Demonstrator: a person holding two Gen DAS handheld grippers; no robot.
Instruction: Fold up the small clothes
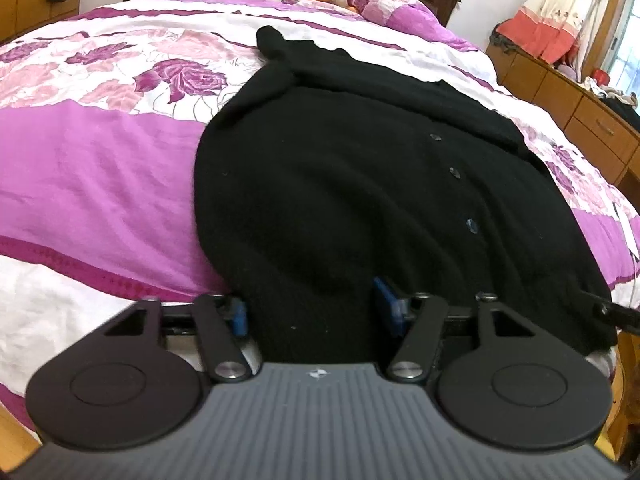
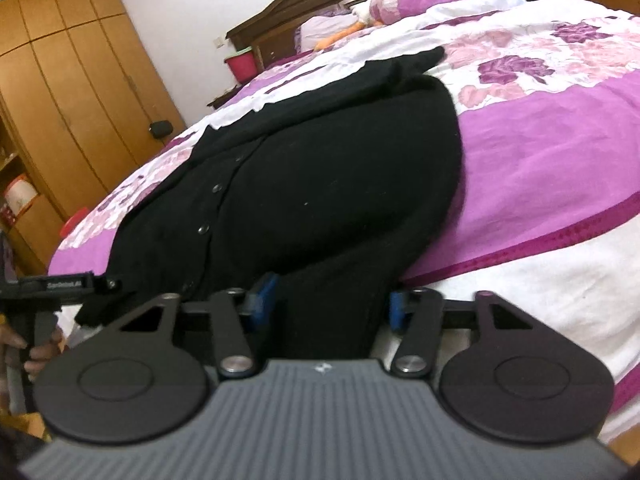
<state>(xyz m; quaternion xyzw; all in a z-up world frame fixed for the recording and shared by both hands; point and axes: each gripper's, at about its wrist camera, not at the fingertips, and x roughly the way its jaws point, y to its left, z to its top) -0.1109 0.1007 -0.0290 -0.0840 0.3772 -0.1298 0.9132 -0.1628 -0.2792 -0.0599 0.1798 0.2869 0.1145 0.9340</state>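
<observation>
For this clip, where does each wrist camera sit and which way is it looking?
Left wrist: rides the left gripper at the bed's near edge, facing up the bed over the black cardigan; the hem lies between its blue pads.
Right wrist: rides the right gripper, facing the same way from the cardigan's other side; the person's hand on the other gripper's handle shows at left.
Shared: cardigan with buttons, floral quilt, headboard.

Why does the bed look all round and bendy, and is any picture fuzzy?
Left wrist view: the fisheye lens bulges the bed and the black cardigan, fairly sharp. Right wrist view: same bulge, softer, with the cardigan's right edge smeared.
</observation>
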